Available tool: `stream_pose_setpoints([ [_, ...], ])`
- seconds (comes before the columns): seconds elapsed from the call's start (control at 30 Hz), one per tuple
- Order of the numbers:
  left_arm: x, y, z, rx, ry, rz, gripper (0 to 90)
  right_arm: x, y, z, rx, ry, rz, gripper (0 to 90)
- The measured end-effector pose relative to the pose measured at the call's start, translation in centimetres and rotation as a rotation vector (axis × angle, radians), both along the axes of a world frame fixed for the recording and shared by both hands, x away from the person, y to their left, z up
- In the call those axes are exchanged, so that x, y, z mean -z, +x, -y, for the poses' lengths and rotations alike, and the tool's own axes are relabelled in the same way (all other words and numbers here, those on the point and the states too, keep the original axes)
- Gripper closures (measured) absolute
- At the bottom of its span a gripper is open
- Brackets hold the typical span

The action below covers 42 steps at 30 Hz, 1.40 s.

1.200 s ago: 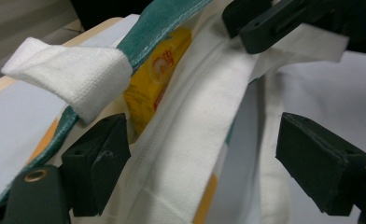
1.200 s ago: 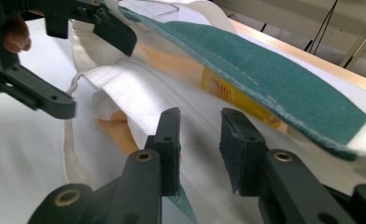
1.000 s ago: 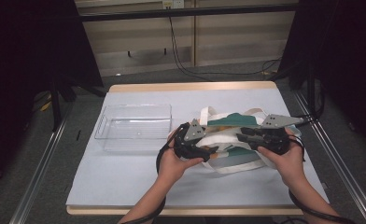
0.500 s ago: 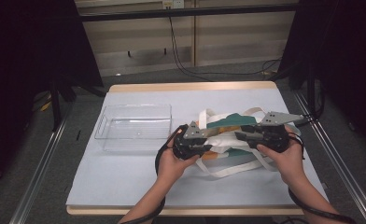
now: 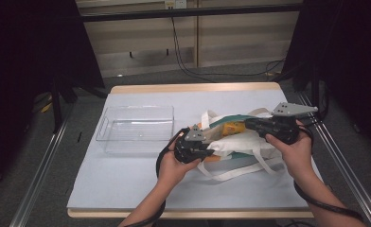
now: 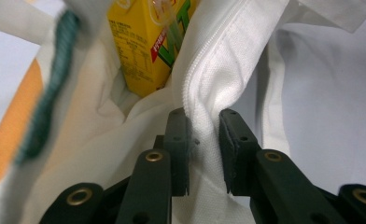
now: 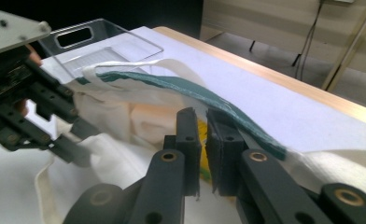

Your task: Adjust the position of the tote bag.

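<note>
The zippered rim of the white cloth tote bag (image 6: 228, 70) is pinched by the left gripper (image 6: 204, 149); its green-trimmed edge (image 7: 209, 100) is clamped by the right gripper (image 7: 203, 154).

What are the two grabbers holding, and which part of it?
Both hold the bag. The left gripper pinches the white zipper edge of its opening; the right gripper pinches the opposite, green-trimmed edge. A yellow carton sits inside.

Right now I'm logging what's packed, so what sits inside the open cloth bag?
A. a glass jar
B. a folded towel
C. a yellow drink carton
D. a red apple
C: the left gripper view shows a yellow drink carton standing inside the cloth bag, whose zipper edge the left hand-held gripper pinches.
</note>
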<state>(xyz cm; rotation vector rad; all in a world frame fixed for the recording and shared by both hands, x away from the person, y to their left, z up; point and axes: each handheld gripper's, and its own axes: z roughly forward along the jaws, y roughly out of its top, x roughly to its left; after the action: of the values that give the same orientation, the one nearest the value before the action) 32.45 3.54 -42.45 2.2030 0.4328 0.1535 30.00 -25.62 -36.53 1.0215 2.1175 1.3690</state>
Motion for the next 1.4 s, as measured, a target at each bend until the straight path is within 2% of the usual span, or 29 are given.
stream_pose_setpoints([
  [0.27, 0.1, -0.1, -0.2, 0.011, -0.004, -0.012, 75.2, -1.1, 1.1, 0.4, 0.032, 0.006, -0.005, 84.5],
  [0.37, 0.0, -0.1, -0.3, 0.010, -0.009, -0.011, 75.0, -1.2, 1.3, 0.4, 0.030, -0.003, -0.005, 80.0],
  [0.5, -0.1, -0.1, -0.4, 0.012, -0.003, -0.011, 74.8, -1.3, 0.8, 0.2, 0.021, -0.015, -0.003, 76.5],
  [0.53, -0.1, -0.1, -0.4, 0.015, -0.013, -0.009, 74.8, -1.3, 0.6, 0.2, 0.012, -0.020, -0.004, 76.1],
  [0.57, -0.2, -0.1, -0.4, 0.011, -0.002, -0.009, 74.8, -1.3, 0.4, 0.2, 0.002, -0.023, -0.002, 75.4],
  [0.6, -0.2, -0.1, -0.4, 0.010, -0.017, -0.013, 74.8, -1.4, 0.1, 0.1, -0.001, -0.026, -0.001, 73.8],
  [0.73, -0.2, -0.1, -0.4, 0.012, -0.012, -0.008, 74.8, -1.5, -0.9, -0.2, -0.023, -0.053, 0.007, 69.5],
  [0.9, -0.2, -0.3, -0.4, 0.009, -0.010, -0.008, 74.8, -1.7, -1.5, -0.2, -0.007, -0.065, 0.038, 53.2],
  [0.93, -0.3, -0.2, -0.4, 0.013, 0.002, -0.008, 74.8, -1.8, -1.5, -0.1, -0.005, -0.058, 0.045, 51.1],
  [1.0, -0.2, -0.2, -0.4, 0.013, -0.004, -0.010, 74.8, -1.9, -1.4, 0.1, 0.007, -0.070, 0.064, 46.6],
  [1.2, -0.2, -0.1, -0.4, 0.014, -0.007, -0.009, 74.8, -2.9, -1.5, 0.2, 0.015, -0.086, 0.086, 41.6],
  [1.37, -0.2, -0.2, -0.4, 0.011, -0.009, -0.010, 74.7, -2.8, -1.4, 0.3, 0.030, -0.116, 0.091, 34.1],
  [1.4, -0.3, -0.2, -0.4, 0.011, 0.000, -0.008, 74.7, -2.9, -1.5, 0.4, 0.025, -0.108, 0.086, 33.9],
])
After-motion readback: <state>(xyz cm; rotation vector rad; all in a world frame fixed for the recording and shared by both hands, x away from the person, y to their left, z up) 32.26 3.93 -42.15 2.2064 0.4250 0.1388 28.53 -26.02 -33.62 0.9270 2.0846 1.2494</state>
